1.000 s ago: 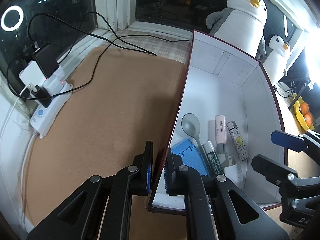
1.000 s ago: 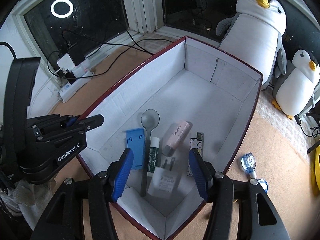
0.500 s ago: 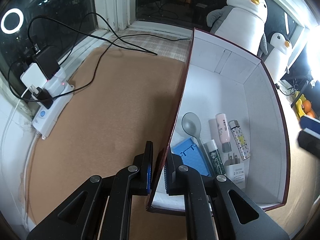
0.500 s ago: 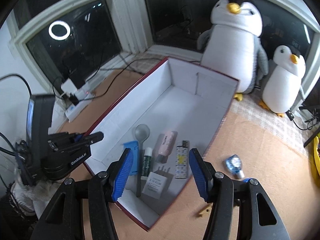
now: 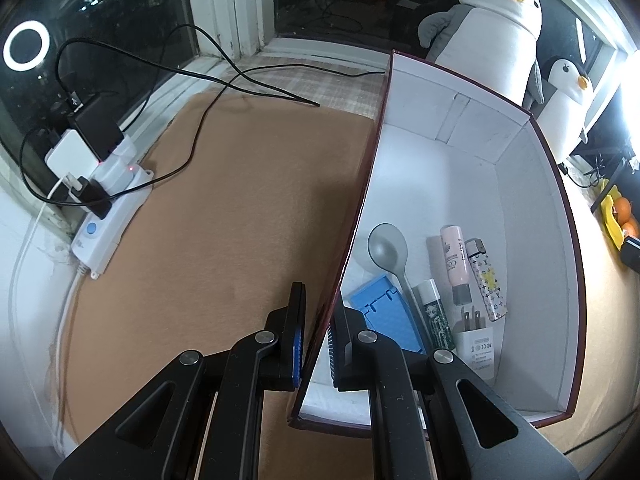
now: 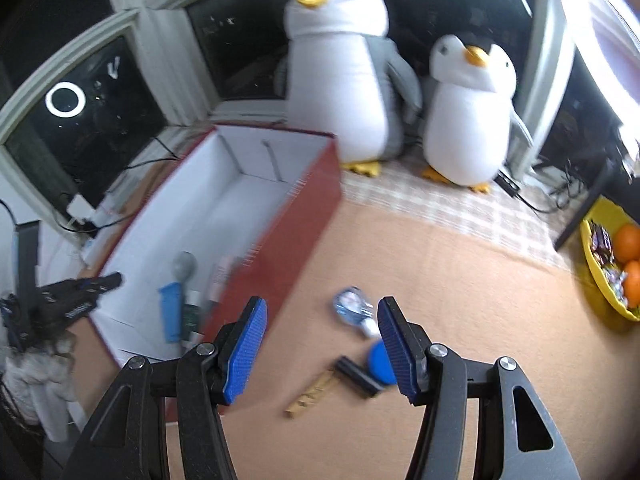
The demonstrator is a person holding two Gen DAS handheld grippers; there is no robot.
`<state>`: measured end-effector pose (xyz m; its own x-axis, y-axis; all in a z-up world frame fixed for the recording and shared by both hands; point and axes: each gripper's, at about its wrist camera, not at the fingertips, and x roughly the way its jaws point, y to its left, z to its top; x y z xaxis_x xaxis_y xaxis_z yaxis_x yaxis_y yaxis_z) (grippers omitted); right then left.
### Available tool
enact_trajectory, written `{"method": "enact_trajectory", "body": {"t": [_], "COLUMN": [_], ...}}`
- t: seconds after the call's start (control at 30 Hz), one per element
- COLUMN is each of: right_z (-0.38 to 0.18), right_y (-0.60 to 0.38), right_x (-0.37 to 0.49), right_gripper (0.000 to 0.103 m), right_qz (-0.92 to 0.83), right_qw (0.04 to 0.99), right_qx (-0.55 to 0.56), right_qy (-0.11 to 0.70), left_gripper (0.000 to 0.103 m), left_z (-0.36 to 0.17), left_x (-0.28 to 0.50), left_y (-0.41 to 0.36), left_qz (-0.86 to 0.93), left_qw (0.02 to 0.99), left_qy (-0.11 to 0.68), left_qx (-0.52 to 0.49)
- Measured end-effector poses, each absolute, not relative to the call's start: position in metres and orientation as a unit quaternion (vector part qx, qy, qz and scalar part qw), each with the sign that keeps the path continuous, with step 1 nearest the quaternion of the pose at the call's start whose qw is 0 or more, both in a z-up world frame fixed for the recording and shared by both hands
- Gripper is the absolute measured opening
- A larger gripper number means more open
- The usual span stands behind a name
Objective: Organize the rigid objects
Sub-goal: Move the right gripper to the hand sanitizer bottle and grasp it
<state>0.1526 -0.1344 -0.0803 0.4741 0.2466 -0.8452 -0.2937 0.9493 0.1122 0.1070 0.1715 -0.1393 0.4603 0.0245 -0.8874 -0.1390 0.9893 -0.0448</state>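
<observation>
Brown mat: right gripper (image 6: 320,344), jaws apart and empty, has swung out of box (image 5: 460,152) toward loose items (image 6: 352,306) beside it, next pick likely; left gripper (image 5: 318,336) stays clamped on box wall.

Left gripper (image 5: 318,340): tilted steeply down, clamped tight on a thin upright wall, one finger either side, reaching toward 12 o'clock. Right gripper (image 6: 320,346): jaws parted halfway, empty, angled downward, blue pads (image 6: 244,354) facing inward.
</observation>
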Motion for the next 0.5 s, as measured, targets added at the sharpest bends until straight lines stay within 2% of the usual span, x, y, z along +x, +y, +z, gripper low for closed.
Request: {"method": "enact_trajectory", "body": {"t": [0.5], "right_z": [-0.142], "right_y": [-0.156], "right_x": [0.188], "right_gripper": [0.054], "right_qz": [0.154], "right_qw": [0.826], "right_qx": [-0.060], "right_qy": [0.539], "left_gripper": [0.010], "left_z": [-0.138], "left_x": [0.115], "left_y": [0.162], "left_qz": [0.070], "left_qw": [0.847], "left_qy": [0.526], "left_qx": [-0.035]}}
